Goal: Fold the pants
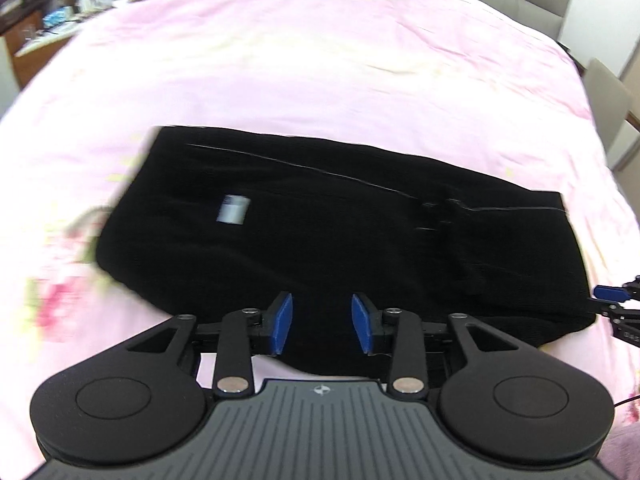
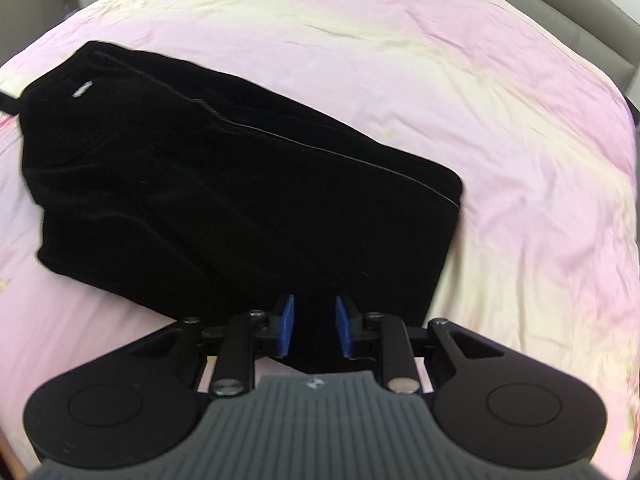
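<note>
Now black pants (image 1: 320, 232) in a folded bundle

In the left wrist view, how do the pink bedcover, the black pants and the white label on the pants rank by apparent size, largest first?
1. Pink bedcover.
2. Black pants, though nearer the camera, which enlarges them.
3. White label, by far the smallest.

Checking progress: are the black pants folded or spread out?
Folded: the black pants lie as one compact, layered block on the pink bedspread, no separate legs showing.
</note>
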`<state>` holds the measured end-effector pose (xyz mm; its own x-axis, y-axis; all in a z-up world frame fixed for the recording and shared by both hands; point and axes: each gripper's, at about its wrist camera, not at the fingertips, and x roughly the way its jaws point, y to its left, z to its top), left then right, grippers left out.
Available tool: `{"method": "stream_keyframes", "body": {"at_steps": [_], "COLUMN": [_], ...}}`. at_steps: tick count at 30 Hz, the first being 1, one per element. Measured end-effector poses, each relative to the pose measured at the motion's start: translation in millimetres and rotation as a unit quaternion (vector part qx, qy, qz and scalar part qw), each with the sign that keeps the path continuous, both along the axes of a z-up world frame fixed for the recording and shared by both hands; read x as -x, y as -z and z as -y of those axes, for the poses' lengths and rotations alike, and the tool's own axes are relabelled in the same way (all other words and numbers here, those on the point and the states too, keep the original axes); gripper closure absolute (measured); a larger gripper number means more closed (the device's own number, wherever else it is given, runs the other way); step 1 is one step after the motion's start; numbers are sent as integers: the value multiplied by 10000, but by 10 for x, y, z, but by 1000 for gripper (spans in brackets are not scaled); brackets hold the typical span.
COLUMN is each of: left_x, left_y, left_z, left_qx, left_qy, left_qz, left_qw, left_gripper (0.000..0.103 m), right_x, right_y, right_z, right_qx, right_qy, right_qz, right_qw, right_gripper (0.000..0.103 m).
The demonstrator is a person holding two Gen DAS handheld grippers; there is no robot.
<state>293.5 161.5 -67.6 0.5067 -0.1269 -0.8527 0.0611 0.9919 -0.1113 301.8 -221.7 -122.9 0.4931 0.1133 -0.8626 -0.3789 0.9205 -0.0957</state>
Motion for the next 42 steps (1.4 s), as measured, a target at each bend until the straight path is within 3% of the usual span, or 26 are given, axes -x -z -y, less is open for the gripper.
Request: {"method": "stream_keyframes", "body": {"at_steps": [5, 9, 13, 18, 22, 25, 29, 32, 36, 42], "left_x": [26, 10, -16, -137, -257, -364, -483, -514, -487, -431], "left_y": [-20, 163, 384, 727, 967, 1092, 1233, 1342, 1380, 1037], "left_z": [-550, -1031, -1450, -1833, -2008, -2062, -2080, -2072, -2043, -1930], "left_qx": [-42, 522, 1281, 2045, 2525, 2678, 2792, 2903, 2951, 2521], "left_qy": [-236, -845, -1505, -2167, -2439, -2470, -2478, -2591, -2671, -2417], "left_qz": [-143, -114, 36, 53, 29, 22, 40, 75, 206, 576], "left_qw": [9996, 9950, 9803, 9546, 9363, 9313, 9277, 9212, 9171, 9353], "left_gripper": [49, 45, 40, 35, 33, 28, 19, 17, 28, 57], "right_x": [-36, -194, -500, -884, -1224, -1362, -1482, -1563, -1558, -1535], "right_y": [-137, -183, -197, -89, 97, 310, 495, 572, 634, 630], "right_z": [-540, -899, -1247, -1757, -2131, -2222, -2263, -2338, -2404, -2507], "right_qx": [131, 249, 253, 216, 636, 861, 851, 951, 1048, 1072], "right_qy": [-1094, -1688, -2023, -2346, -2508, -2528, -2475, -2438, -2493, -2418], "right_qz": [-70, -49, -88, -317, -617, -964, -1285, -1468, -1424, -1367], "right_qw": [9939, 9853, 9789, 9713, 9640, 9588, 9566, 9539, 9522, 9547], "right_gripper": [83, 84, 84, 84, 84, 90, 91, 91, 92, 92]}}
